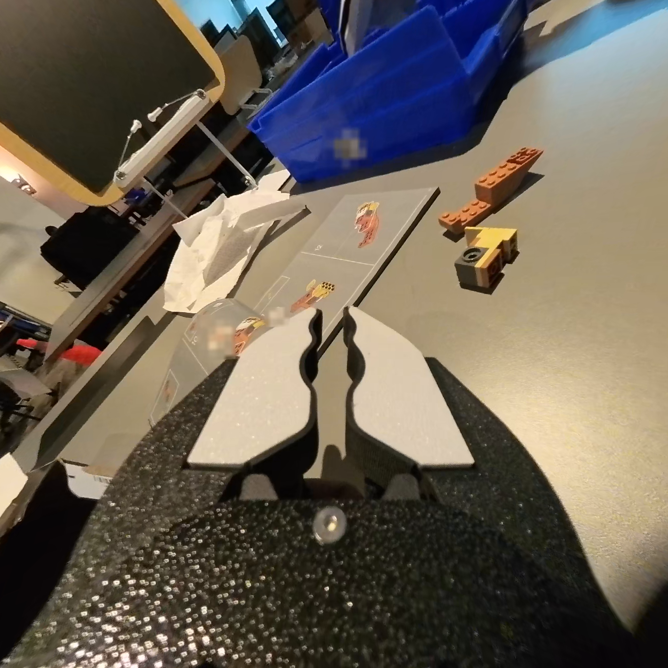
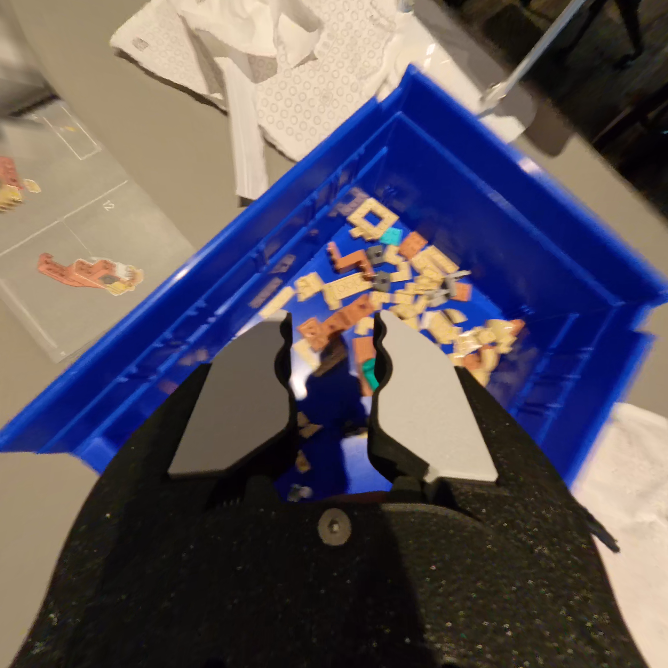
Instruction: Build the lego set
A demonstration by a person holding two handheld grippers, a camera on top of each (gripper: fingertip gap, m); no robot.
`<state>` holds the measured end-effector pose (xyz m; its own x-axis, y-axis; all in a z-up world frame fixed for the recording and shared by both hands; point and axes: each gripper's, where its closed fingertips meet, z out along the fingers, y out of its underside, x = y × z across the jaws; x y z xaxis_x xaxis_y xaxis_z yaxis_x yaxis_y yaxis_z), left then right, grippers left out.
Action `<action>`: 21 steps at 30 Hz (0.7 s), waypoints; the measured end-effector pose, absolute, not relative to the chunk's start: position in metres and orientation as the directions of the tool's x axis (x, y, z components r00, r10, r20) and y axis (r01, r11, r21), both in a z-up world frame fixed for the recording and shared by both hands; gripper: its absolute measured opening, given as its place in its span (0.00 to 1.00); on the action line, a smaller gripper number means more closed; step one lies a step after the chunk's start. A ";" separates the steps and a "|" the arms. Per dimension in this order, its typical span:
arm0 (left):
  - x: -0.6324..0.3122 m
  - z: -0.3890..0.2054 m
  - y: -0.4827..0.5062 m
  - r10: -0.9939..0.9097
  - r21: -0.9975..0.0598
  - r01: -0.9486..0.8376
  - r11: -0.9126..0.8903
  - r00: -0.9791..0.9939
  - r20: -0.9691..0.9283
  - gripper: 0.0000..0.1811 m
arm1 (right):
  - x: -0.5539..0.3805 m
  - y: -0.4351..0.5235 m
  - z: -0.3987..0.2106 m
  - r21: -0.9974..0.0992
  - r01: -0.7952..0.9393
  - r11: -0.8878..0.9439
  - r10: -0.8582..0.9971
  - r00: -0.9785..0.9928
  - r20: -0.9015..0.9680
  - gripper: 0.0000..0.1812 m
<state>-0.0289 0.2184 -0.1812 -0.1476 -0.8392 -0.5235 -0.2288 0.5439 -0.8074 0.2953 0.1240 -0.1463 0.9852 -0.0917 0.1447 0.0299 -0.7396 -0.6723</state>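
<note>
Blue bin [image 2: 470,202] full of loose tan, brown and grey lego pieces [image 2: 390,285] sits under the right gripper [image 2: 330,318], whose fingers are spread wide and holding nothing. Over on the grey counter [image 1: 506,397], the left gripper [image 1: 332,312] has its fingers nearly together, empty too, hovering by the instruction booklet [image 1: 361,245], with the brown build [image 1: 495,188] and tan-grey chunk [image 1: 486,255] just beyond.
</note>
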 end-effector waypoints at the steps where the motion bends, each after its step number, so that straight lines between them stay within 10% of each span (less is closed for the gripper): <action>1: -0.029 -0.181 0.218 -0.839 -0.808 -0.228 0.544 -0.148 -0.523 0.06 | 0.302 0.124 -0.142 -0.657 0.055 -0.752 -0.093 0.978 0.188 0.24; 21: -0.025 -0.185 0.222 -0.833 -0.791 -0.262 0.553 -0.146 -0.533 0.06 | 0.342 0.178 -0.223 -0.337 0.319 -0.886 0.232 0.933 0.274 0.08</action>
